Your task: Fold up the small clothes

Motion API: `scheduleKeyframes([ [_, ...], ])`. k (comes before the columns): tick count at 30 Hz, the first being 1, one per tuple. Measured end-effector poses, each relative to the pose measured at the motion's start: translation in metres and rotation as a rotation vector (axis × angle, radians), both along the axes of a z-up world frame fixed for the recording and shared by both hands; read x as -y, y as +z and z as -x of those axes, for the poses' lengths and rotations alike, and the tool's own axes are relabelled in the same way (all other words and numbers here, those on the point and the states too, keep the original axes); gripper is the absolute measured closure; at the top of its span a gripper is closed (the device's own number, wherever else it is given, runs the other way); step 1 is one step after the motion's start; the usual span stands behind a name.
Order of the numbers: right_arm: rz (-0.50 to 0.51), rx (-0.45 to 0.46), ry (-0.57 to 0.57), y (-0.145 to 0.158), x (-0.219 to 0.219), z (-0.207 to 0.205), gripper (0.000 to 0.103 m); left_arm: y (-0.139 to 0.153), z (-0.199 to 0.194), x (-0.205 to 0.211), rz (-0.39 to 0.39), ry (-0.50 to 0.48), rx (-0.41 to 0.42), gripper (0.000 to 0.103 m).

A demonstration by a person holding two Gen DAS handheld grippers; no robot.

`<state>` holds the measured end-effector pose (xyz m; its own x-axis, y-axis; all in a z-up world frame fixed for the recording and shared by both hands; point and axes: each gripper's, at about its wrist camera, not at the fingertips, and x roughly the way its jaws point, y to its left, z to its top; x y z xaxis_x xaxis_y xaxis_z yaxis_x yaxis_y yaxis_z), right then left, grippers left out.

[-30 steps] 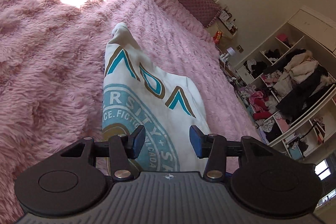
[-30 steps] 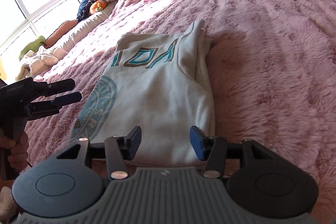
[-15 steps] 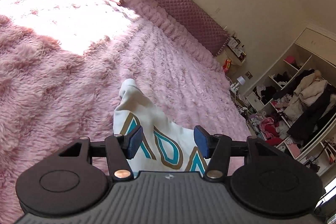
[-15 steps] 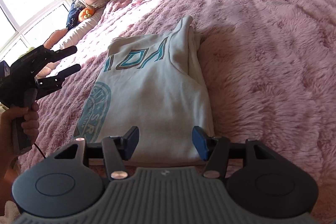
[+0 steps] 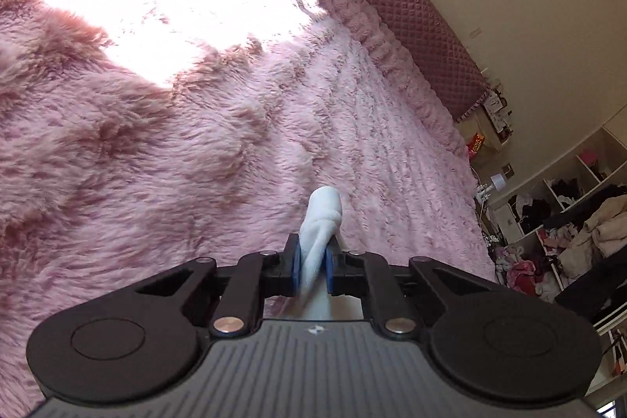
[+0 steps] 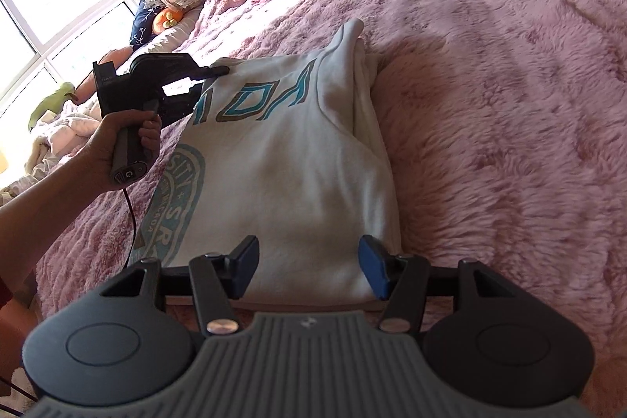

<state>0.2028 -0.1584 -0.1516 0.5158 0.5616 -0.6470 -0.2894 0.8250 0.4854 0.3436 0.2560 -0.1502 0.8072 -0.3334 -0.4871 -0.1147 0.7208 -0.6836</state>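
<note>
White cotton printed top (image 6: 298,159) lies lengthwise, neck pointing away; left gripper (image 5: 312,267) pinches its far corner, right gripper (image 6: 309,267) spread wide.

The white cotton-like sweatshirt (image 6: 298,159) with teal print looks soft and matt; the pink bed cover (image 6: 509,104) is shaggy plush; the left hand-held gripper (image 5: 312,271) is matt black plastic.

both grippers are black with ribbed grey bodies, round side discs, silver screws and blue finger pads (image 5: 328,271). the left gripper (image 6: 203,81) has a trailing black cable; the hand (image 6: 117,143) on it is bare-skinned.
</note>
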Motion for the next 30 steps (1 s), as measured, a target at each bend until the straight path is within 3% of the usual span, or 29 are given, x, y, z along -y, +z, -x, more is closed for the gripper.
scheduleKeyframes([
  [2,-0.001,0.001,0.003,0.000,0.000,0.000,0.049,0.004,0.001,0.008,-0.108,0.004,0.020,0.089],
  [4,-0.001,0.002,0.005,-0.001,-0.001,0.000,0.049,-0.007,-0.005,0.013,-0.182,0.030,-0.069,0.075],
  [5,0.001,0.000,0.003,-0.002,-0.001,0.000,0.049,-0.017,-0.007,0.010,-0.171,0.036,-0.115,0.070],
  [8,0.002,0.000,-0.003,-0.002,-0.002,0.000,0.049,-0.022,0.004,-0.003,-0.077,0.069,-0.090,0.070],
  [13,0.006,-0.005,-0.017,0.005,-0.001,0.001,0.049,0.023,0.036,-0.010,-0.128,0.051,-0.042,0.069],
  [14,0.003,-0.001,-0.025,0.009,-0.001,0.002,0.049,0.041,0.048,-0.010,-0.139,0.037,-0.031,0.063],
  [18,0.003,0.053,-0.067,0.037,-0.002,0.013,0.046,0.090,0.112,0.009,-0.232,0.012,-0.023,0.022],
  [20,0.049,0.091,-0.105,0.054,-0.007,0.022,0.041,0.109,0.152,0.023,-0.231,0.012,-0.012,0.016],
  [23,0.145,0.151,-0.134,0.081,-0.021,0.038,0.038,0.125,0.199,0.044,-0.238,0.041,-0.046,0.014],
  [28,0.298,0.237,-0.155,0.118,-0.049,0.073,0.022,0.135,0.256,0.091,-0.385,0.037,-0.116,0.014],
  [30,0.328,0.245,-0.161,0.126,-0.057,0.087,0.021,0.138,0.269,0.112,-0.464,0.016,-0.142,0.014],
])
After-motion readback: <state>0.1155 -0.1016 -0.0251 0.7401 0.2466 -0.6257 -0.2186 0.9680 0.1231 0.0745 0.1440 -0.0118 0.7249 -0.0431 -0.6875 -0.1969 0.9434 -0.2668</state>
